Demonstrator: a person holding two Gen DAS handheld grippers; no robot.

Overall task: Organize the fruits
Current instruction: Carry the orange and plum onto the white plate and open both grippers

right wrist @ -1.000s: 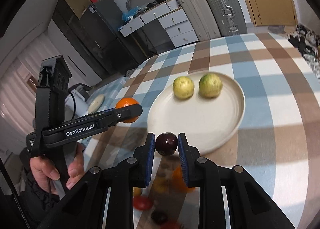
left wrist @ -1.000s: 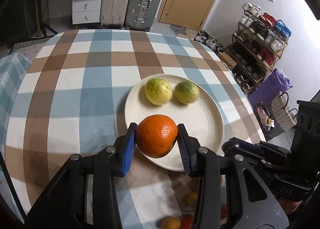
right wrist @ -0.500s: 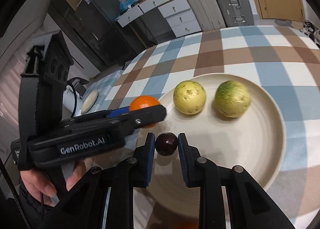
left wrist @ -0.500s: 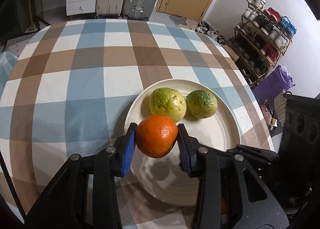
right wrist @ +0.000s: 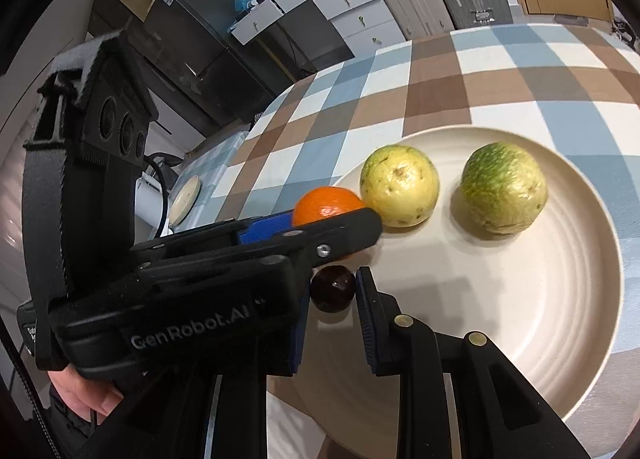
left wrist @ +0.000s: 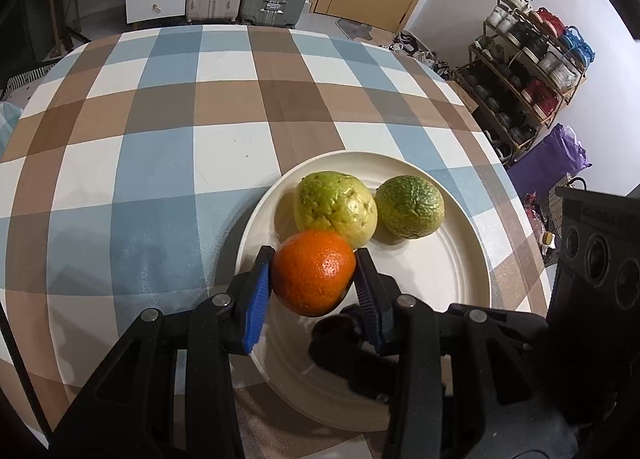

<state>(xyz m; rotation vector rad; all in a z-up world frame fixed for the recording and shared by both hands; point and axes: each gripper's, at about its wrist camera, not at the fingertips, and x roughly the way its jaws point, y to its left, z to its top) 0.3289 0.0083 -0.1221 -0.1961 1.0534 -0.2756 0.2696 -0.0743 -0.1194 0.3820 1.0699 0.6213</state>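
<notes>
Two fruits in my grip over the plate (left wrist: 460, 299): left hand-held gripper (left wrist: 314, 279) clamps the orange (left wrist: 314, 273) mid-frame, right hand-held gripper (right wrist: 334, 291) pinches a dark plum (right wrist: 333, 288). Next, I lower and release gently.

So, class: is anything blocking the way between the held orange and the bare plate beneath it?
Nothing visible does. The orange hangs over bare plate, with the yellow-green fruit close behind and the right gripper alongside with its dark fruit.

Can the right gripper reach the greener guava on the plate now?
Probably not yet: the right gripper is shut on a dark plum. The way to the greener guava across the plate looks free.
</notes>
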